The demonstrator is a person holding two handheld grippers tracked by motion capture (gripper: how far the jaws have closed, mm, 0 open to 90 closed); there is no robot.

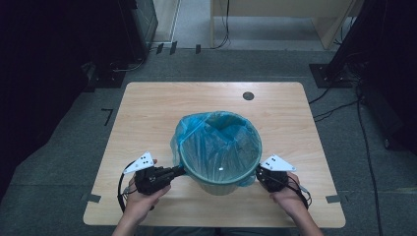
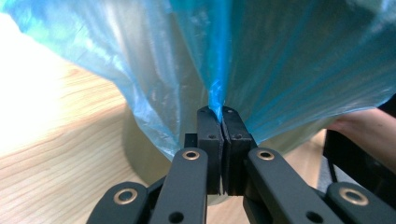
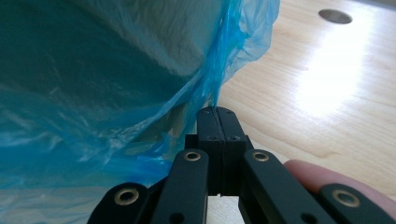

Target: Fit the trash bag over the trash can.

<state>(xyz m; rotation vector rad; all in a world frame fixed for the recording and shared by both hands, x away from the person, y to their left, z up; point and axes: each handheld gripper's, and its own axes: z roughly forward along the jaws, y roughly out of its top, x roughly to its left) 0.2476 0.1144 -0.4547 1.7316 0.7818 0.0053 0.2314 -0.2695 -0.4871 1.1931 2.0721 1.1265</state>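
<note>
Blue thin plastic liner bag (image 1: 216, 135) sits in the round green bin (image 1: 220, 178) mid-counter (image 1: 147, 108). Left hand-held gripper (image 2: 222, 112) and right hand-held gripper (image 3: 217, 111) are clamped tight on its rim film at opposite sides of the bin. Risk: uneven pulling likely tears the film or tips the bin.

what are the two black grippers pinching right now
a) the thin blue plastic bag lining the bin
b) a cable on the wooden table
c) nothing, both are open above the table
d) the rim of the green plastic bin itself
a: in the left gripper view the left gripper has its jaws shut on a fold of the thin blue plastic bag, and in the right gripper view the right gripper pinches the bag's edge the same way, beside the green plastic bin.
</note>
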